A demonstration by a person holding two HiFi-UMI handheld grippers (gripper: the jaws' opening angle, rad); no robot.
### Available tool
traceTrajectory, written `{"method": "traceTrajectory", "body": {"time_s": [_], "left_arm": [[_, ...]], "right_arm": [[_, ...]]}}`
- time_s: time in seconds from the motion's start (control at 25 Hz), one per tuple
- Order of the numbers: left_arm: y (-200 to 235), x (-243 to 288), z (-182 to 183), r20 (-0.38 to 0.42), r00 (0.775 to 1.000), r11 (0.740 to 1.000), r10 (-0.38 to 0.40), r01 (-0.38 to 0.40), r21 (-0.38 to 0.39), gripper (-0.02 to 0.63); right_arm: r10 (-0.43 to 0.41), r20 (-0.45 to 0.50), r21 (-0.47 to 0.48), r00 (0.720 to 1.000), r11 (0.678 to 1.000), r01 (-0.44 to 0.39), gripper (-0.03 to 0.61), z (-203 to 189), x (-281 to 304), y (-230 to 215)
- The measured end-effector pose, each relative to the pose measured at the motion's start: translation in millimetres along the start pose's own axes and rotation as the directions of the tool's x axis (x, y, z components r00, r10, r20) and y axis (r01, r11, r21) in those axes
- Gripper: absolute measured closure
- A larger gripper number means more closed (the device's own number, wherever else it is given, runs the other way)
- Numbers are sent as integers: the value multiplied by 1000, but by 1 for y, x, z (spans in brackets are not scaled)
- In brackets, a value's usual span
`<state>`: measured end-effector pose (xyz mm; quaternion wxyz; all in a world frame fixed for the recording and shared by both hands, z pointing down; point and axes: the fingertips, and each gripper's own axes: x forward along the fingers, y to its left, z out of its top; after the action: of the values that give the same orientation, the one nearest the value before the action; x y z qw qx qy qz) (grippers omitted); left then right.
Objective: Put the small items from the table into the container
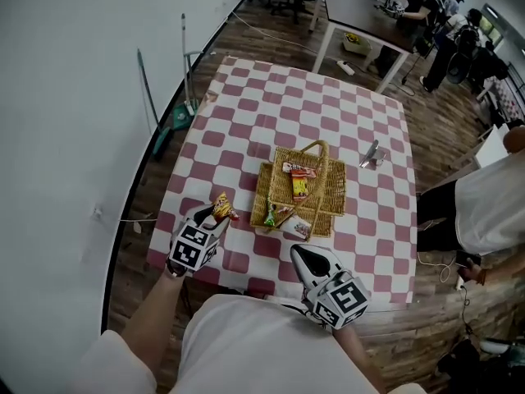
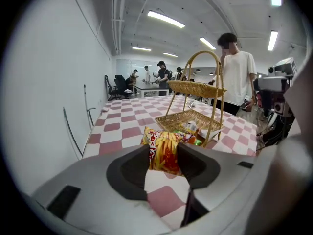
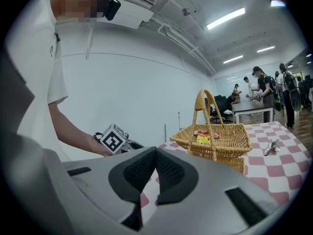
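In the head view, a yellow and red snack packet (image 1: 223,208) hangs a little above the checked tablecloth, left of the wicker basket (image 1: 277,185). My left gripper (image 1: 215,215) is shut on it. In the left gripper view the packet (image 2: 166,143) sits pinched between both pads of that gripper (image 2: 164,155), with the basket (image 2: 180,121) just beyond. The basket holds several small packets (image 1: 299,183). My right gripper (image 1: 302,253) hovers near the table's front edge, its jaws shut and empty (image 3: 155,168); its view shows the basket (image 3: 230,143) ahead.
A small metal item (image 1: 373,154) lies on the cloth right of the basket, also in the right gripper view (image 3: 270,146). A person in white (image 1: 492,195) stands at the table's right side. Cleaning tools (image 1: 168,121) lean on the left wall.
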<state>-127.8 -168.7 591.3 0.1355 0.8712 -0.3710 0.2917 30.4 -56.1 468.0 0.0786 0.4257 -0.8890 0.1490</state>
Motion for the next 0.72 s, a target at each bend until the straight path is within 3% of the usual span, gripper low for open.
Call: {"method": "traceTrajectory", "body": {"time_s": [0.72], "left_arm": [[-40, -36, 100, 199, 980, 997, -17, 1, 80, 436]], "right_arm": [[-44, 57, -2, 997, 999, 44, 578, 14, -34, -15]]}}
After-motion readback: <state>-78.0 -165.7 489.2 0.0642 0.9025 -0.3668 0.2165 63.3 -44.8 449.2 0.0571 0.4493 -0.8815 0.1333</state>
